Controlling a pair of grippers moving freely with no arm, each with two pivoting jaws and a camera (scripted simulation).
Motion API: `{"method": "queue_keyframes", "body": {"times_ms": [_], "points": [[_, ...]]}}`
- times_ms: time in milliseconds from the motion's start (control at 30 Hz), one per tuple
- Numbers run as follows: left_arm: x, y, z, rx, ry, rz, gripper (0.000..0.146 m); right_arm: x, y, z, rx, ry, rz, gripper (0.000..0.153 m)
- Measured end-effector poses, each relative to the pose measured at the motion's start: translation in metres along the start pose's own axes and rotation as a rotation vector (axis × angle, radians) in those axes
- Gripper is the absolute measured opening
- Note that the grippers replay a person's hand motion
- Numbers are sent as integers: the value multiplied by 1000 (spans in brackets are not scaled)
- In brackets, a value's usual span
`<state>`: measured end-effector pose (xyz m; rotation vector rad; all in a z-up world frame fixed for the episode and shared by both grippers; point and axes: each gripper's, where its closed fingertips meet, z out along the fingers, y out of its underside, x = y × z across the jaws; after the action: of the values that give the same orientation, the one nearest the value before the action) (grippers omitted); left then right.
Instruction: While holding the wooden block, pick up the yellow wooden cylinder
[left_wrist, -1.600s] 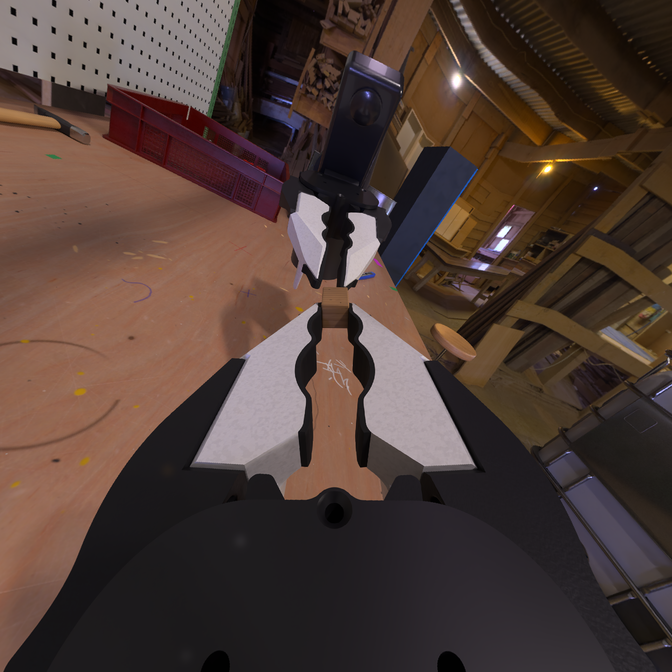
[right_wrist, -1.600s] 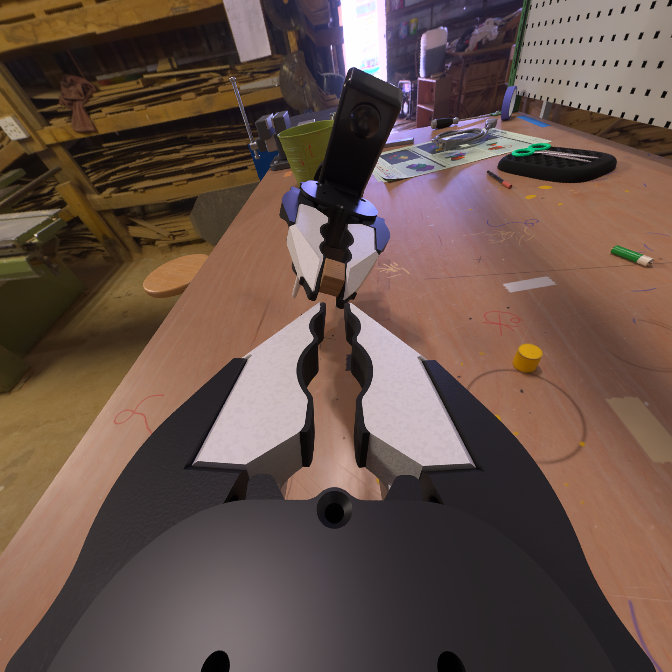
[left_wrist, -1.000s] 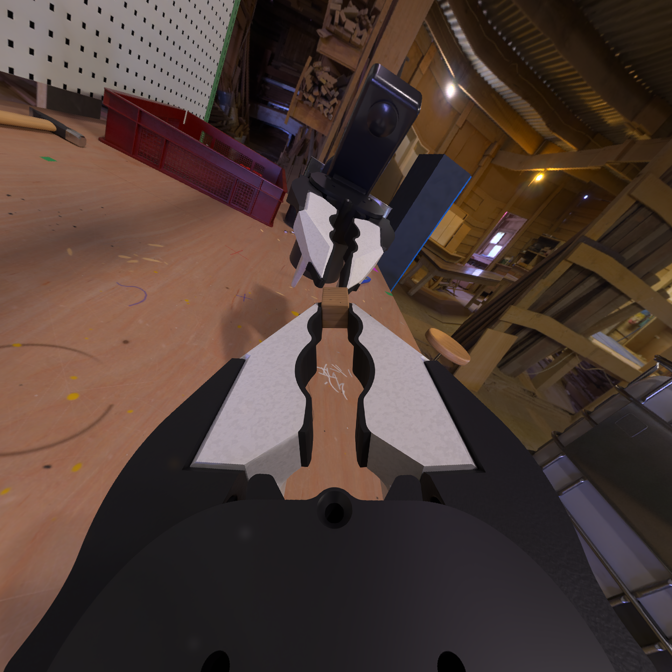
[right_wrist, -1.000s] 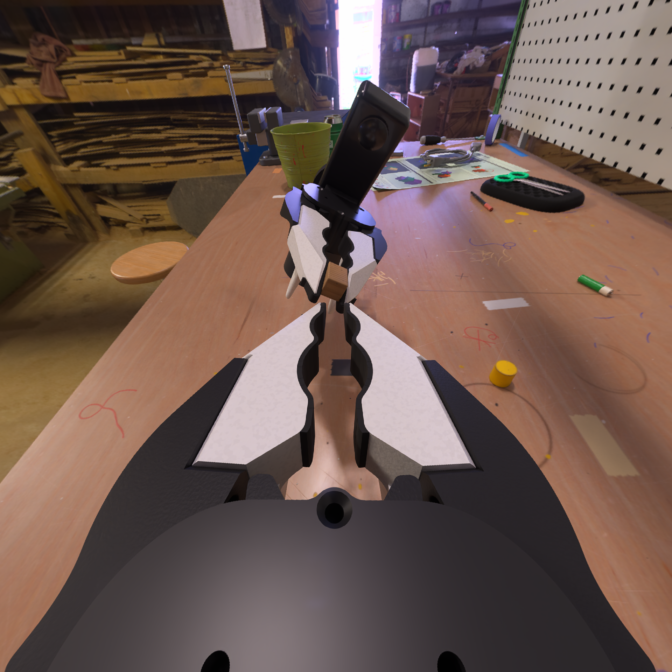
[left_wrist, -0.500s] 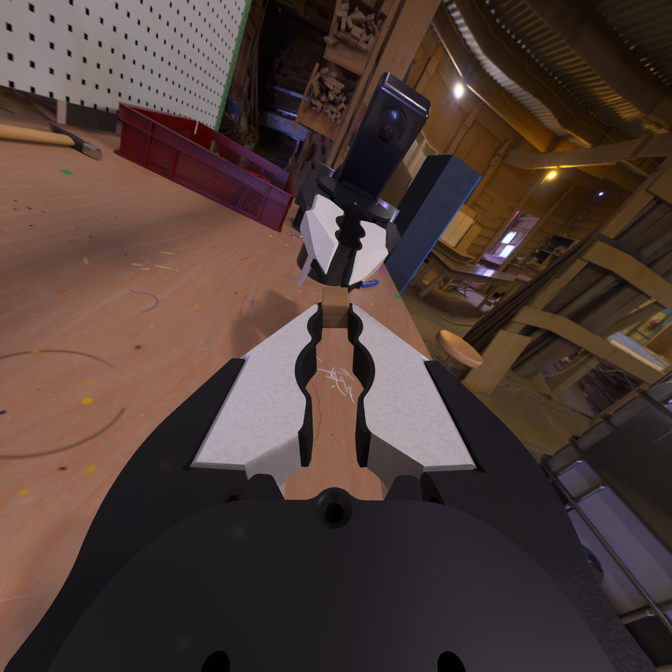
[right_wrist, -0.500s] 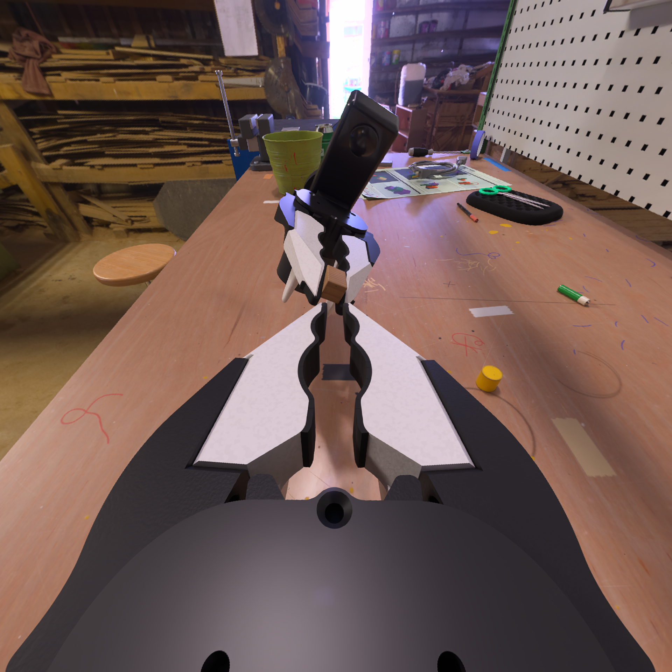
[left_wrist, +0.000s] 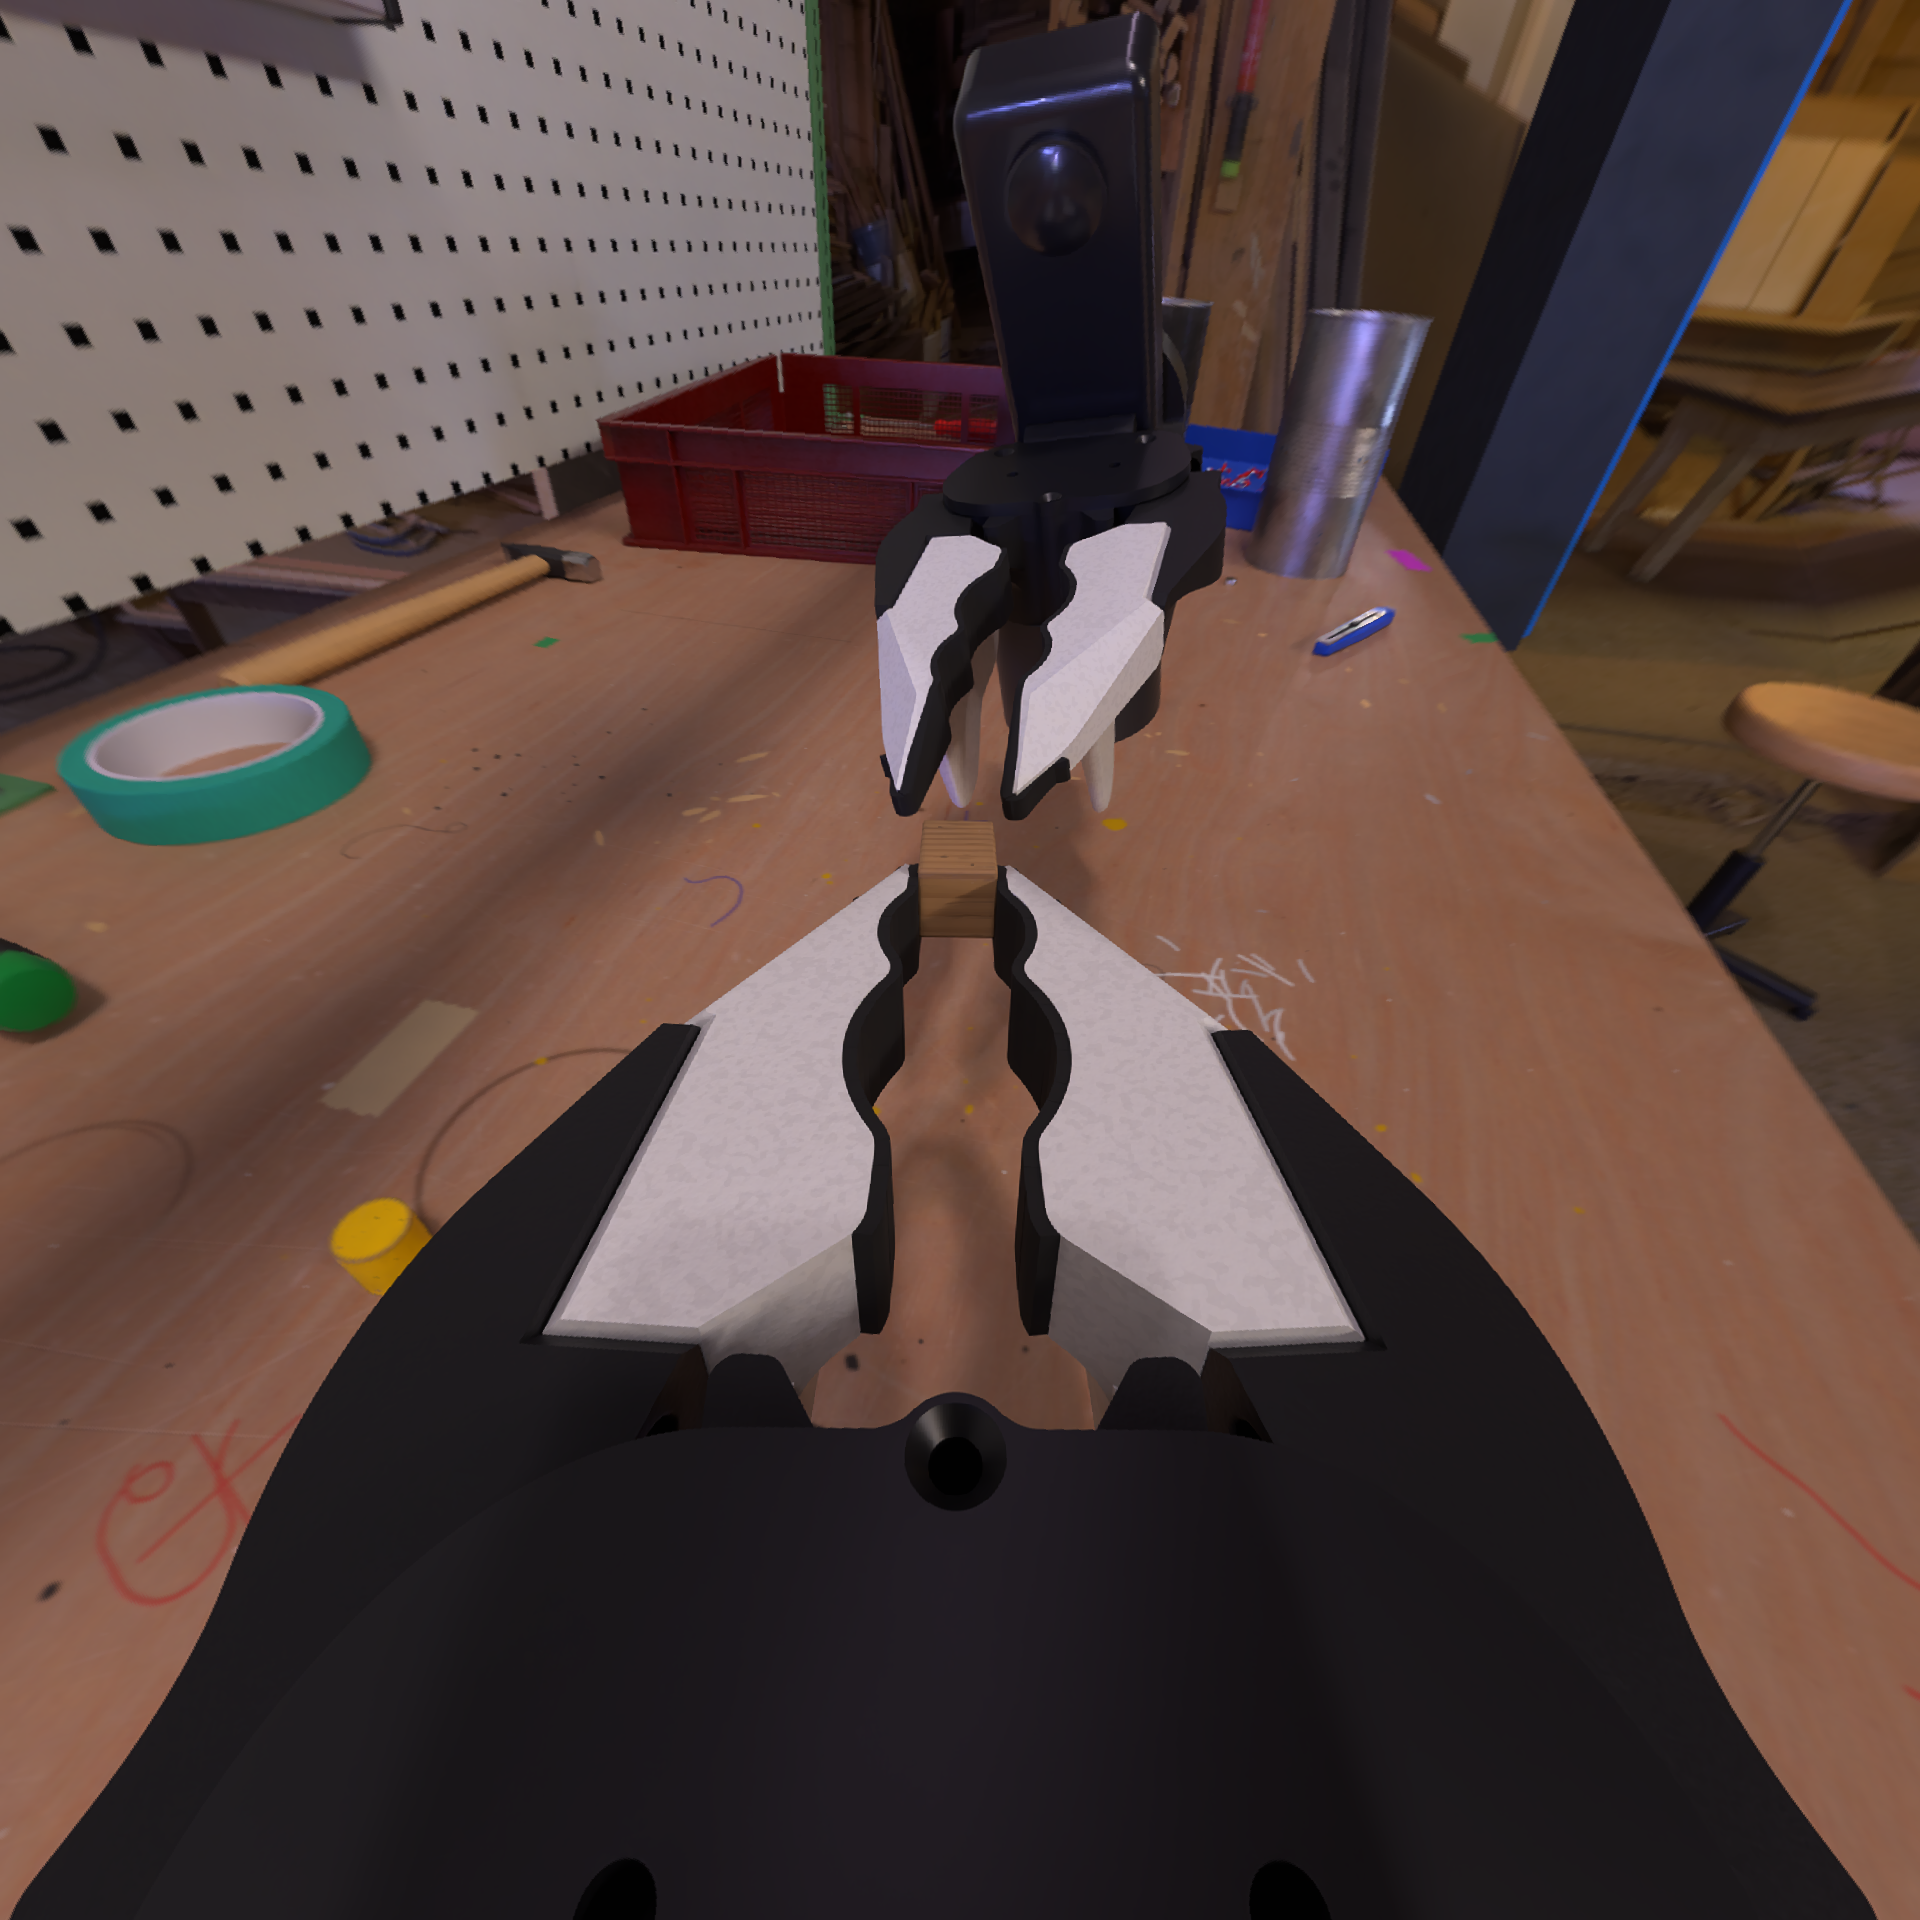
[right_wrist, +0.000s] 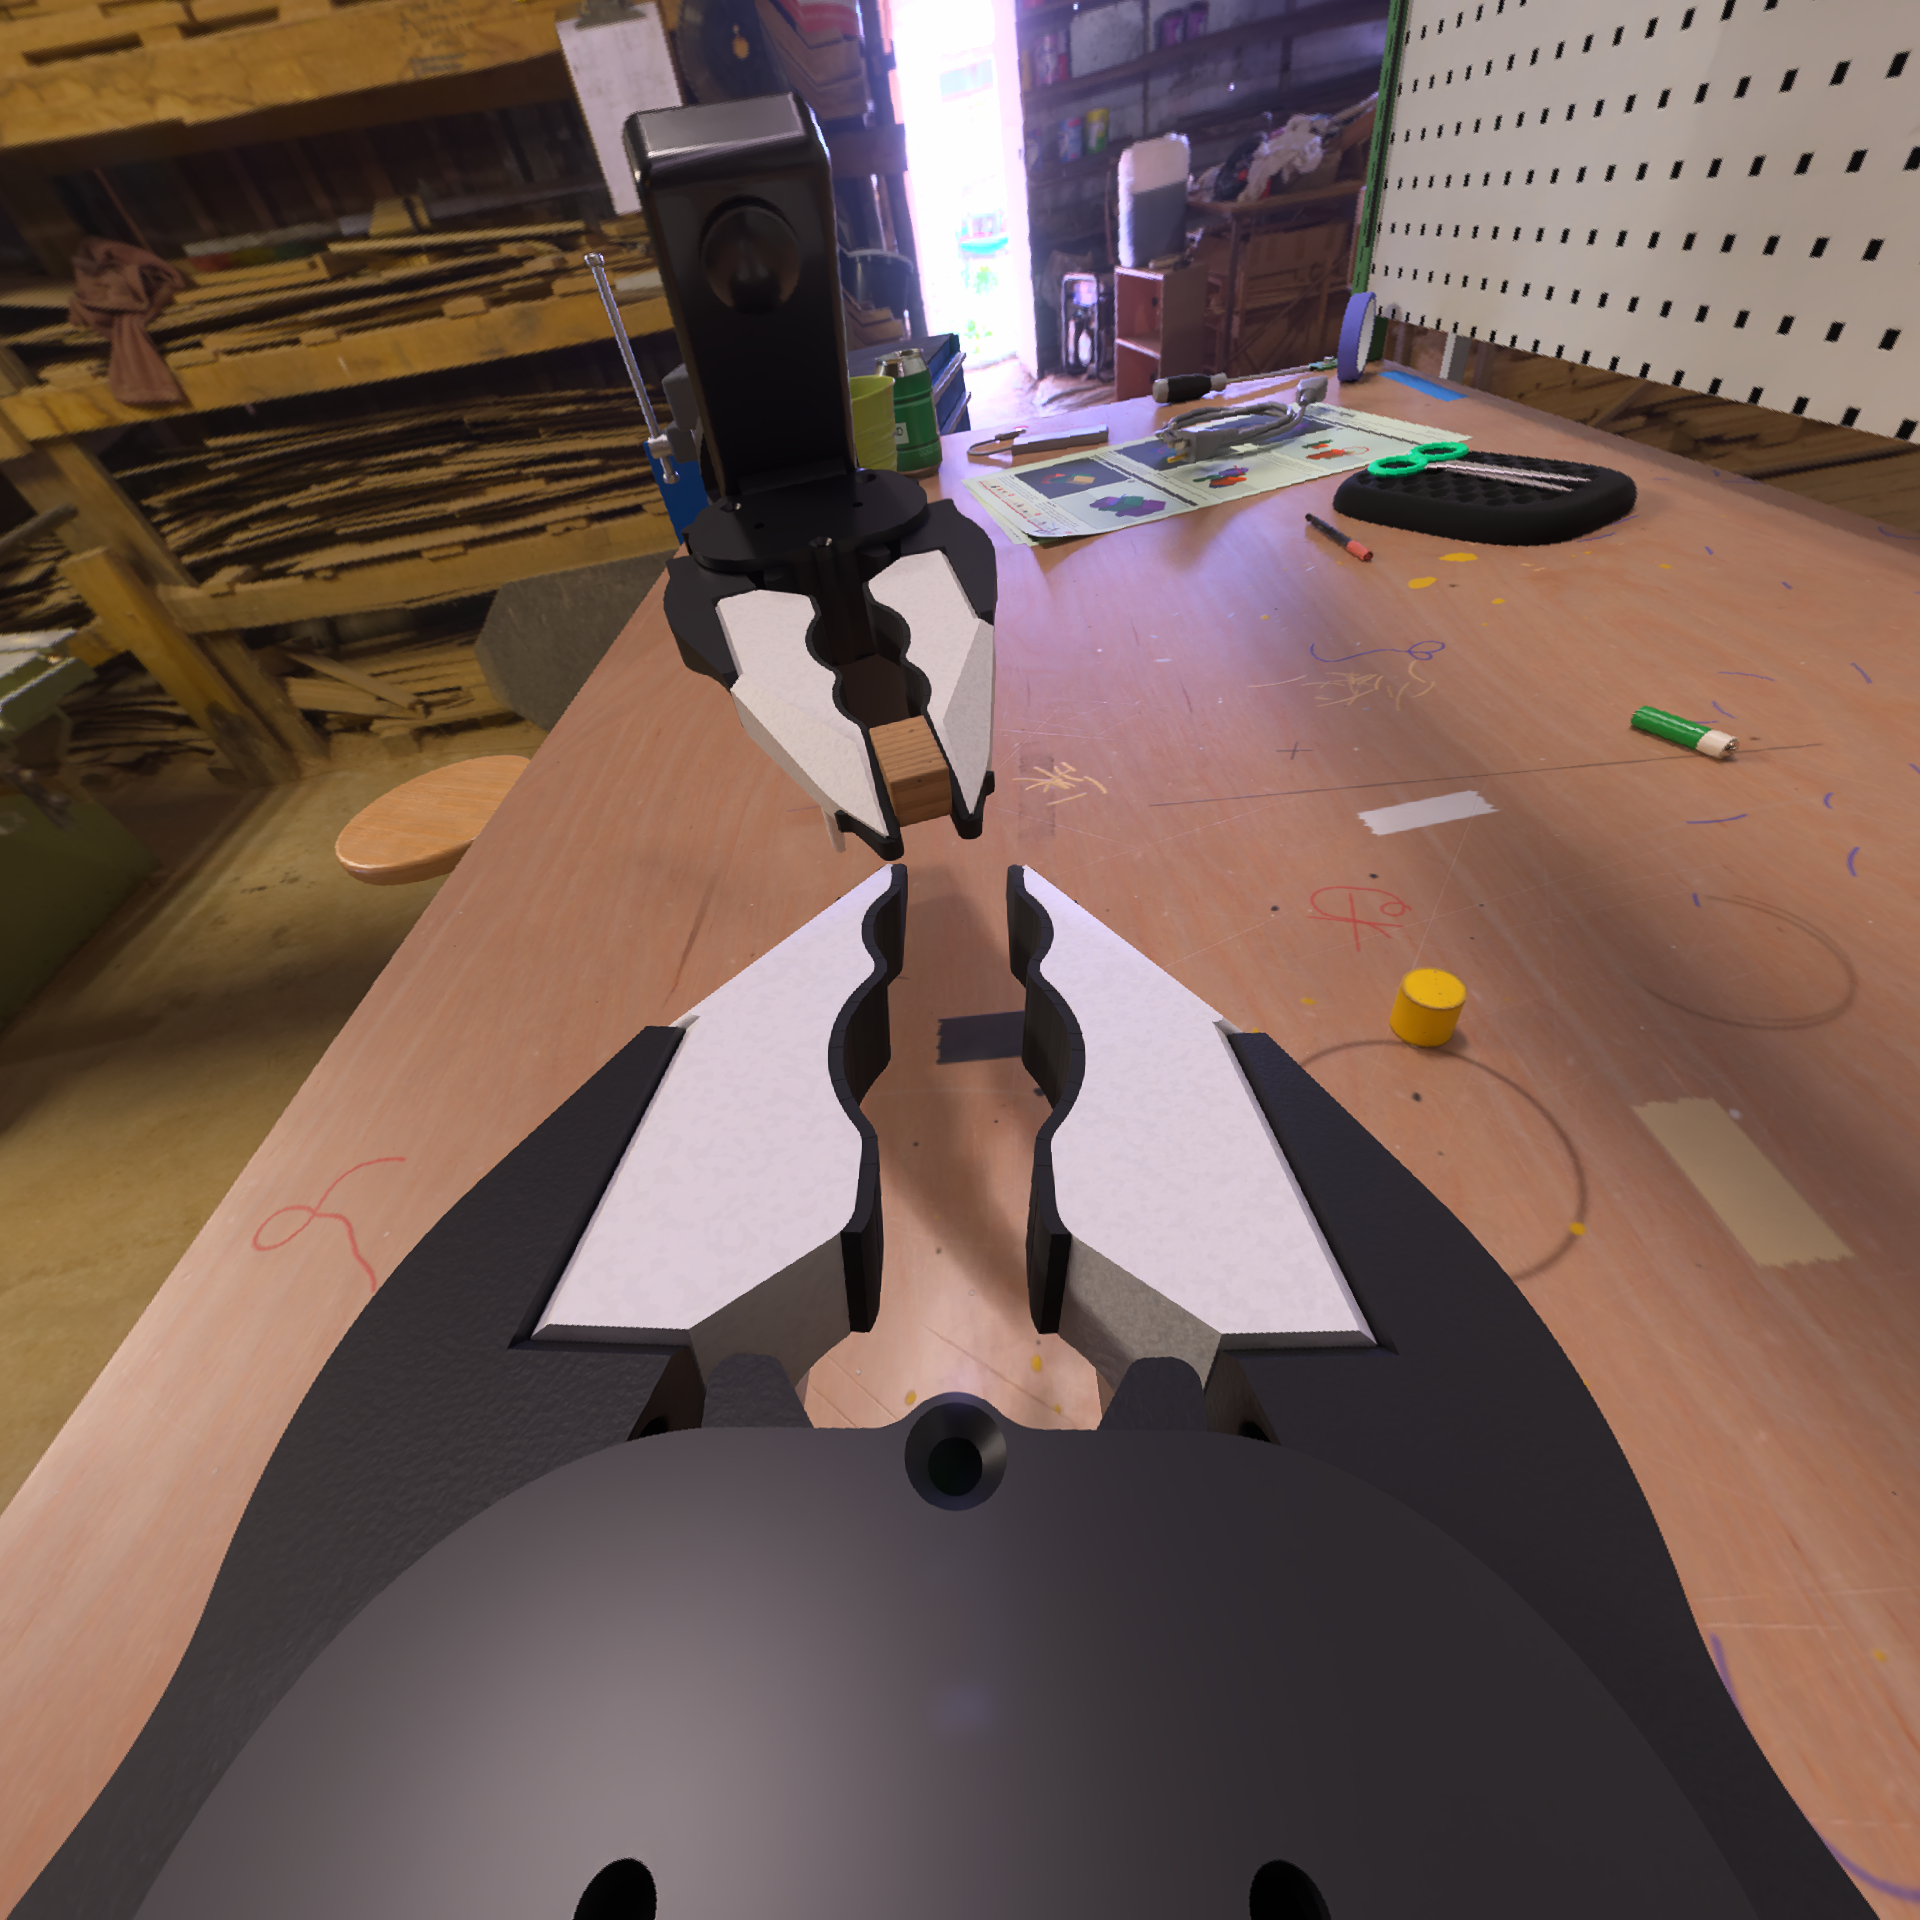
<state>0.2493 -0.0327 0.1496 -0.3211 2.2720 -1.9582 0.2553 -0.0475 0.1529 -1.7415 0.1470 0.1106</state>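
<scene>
Workshop bench (right_wrist: 1299, 1299), reddish wood, paint flecks and pen scribbles all over, white pegboard (left_wrist: 395, 260) along the far edge. Writing: red and blue scrawls on the top, a printed sheet (right_wrist: 1195, 473) far right in the right wrist view, print too small to read.

Left gripper (left_wrist: 957, 883) is clamped on the wooden block (left_wrist: 957, 891), pinched right at the fingertips, held above the bench. Same block (right_wrist: 914, 784) shows in the right wrist view, btwn the tips of the left gripper (right_wrist: 920, 826) facing the camera.

Right gripper (right_wrist: 956, 883): jaws narrowly apart, nothing btwn them, hovering above the bench w/ tips near the block but apart from it. In the left wrist view the right gripper (left_wrist: 961, 800) hangs tips-down just beyond the block.

Yellow wooden cylinder (right_wrist: 1427, 1006) stands upright on the bench, right of the right gripper, on a pencilled circle, apart from both grippers. In the left wrist view the cylinder (left_wrist: 376, 1242) sits near left, partly behind the gripper body.

Around: green tape roll (left_wrist: 213, 764), hammer (left_wrist: 416, 613), green marker (right_wrist: 1681, 732), red pen (right_wrist: 1338, 537), black mat (right_wrist: 1486, 499) w/ green-handled scissors (right_wrist: 1455, 462) on it. Containers: red crate (left_wrist: 790, 468), something red and white inside, unclear what; green cup (right_wrist: 873, 421) behind the left gripper, contents hidden; metal cylinder (left_wrist: 1330, 436). Round stool (right_wrist: 426, 816) off the bench's left side.
</scene>
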Motion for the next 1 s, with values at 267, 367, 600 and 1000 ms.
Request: {"method": "queue_keyframes", "body": {"times_ms": [267,367,600,1000], "points": [[-3,0,1,-16,-58,78,12,2,1,0,-2,13,-10,17],[-11,5,0,-38,-104,74,12,10,3,-3,-10,57,-14,16],[-30,11,-5,-68,-205,60,12,62,53,-13,-294,361,8,12],[-41,12,-12,-76,-258,64,12,82,128,5,-596,431,33,17]]}}
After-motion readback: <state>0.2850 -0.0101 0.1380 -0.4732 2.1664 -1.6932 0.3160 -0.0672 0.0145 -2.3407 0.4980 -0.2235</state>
